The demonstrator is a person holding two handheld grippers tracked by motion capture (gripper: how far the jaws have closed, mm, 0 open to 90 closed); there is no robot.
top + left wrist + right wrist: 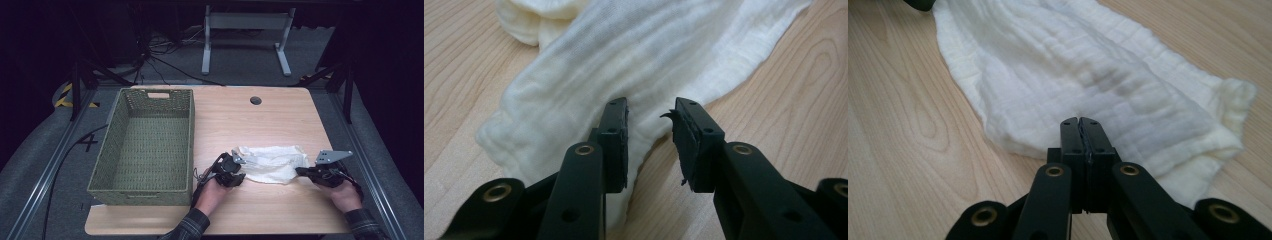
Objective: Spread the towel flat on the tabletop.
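Note:
A white muslin cloth lies crumpled on the wooden table, right of centre. My left gripper sits at the cloth's left end. In the left gripper view, its jaws stand open just over the edge of the cloth, with nothing pinched between them. My right gripper is at the cloth's right end. In the right gripper view, its jaws are pressed together on top of the cloth, and the fabric puckers at the tips.
A large green woven basket, with nothing in it, stands on the left half of the table, close to my left hand. A round cable hole is near the table's far edge. Bare wood lies beyond and in front of the cloth.

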